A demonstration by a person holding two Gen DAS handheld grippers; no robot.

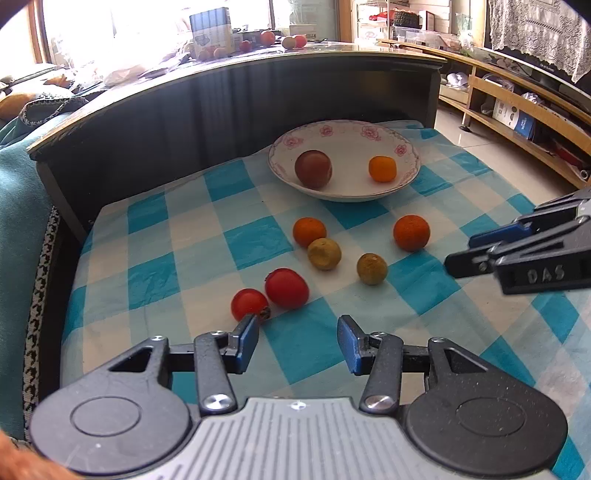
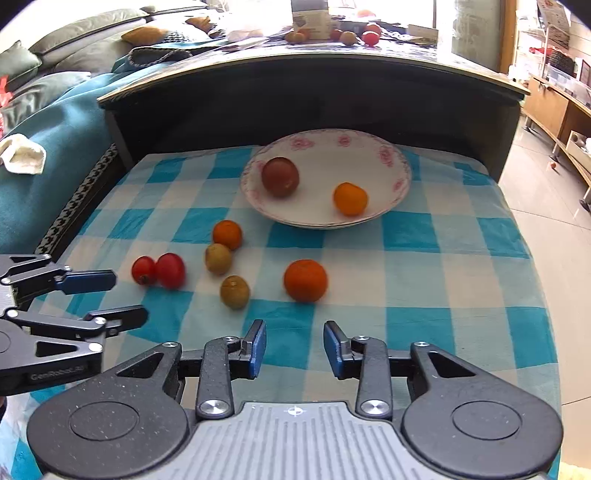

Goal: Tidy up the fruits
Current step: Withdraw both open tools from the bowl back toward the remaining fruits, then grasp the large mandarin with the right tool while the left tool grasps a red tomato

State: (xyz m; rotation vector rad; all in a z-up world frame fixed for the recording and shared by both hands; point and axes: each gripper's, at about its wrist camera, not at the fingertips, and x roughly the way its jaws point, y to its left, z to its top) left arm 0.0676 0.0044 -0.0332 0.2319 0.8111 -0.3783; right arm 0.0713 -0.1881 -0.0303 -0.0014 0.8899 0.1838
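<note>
Blue-checked cloth (image 2: 424,258), floral bowl (image 2: 391,155) (two fruits inside); both hand-held grippers agape

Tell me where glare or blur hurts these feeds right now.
Left wrist: the window is blown out white at top left; the fruit and bowl stay sharp. Right wrist: glare along the top edge; the large orange looks slightly smeared; straight edges bow in both fisheye views.

two red tomatoes (image 1: 269,295), two greenish fruits (image 1: 347,260), three oranges (image 1: 411,232), one dark fruit (image 1: 313,169), one bowl (image 1: 343,194)
</note>
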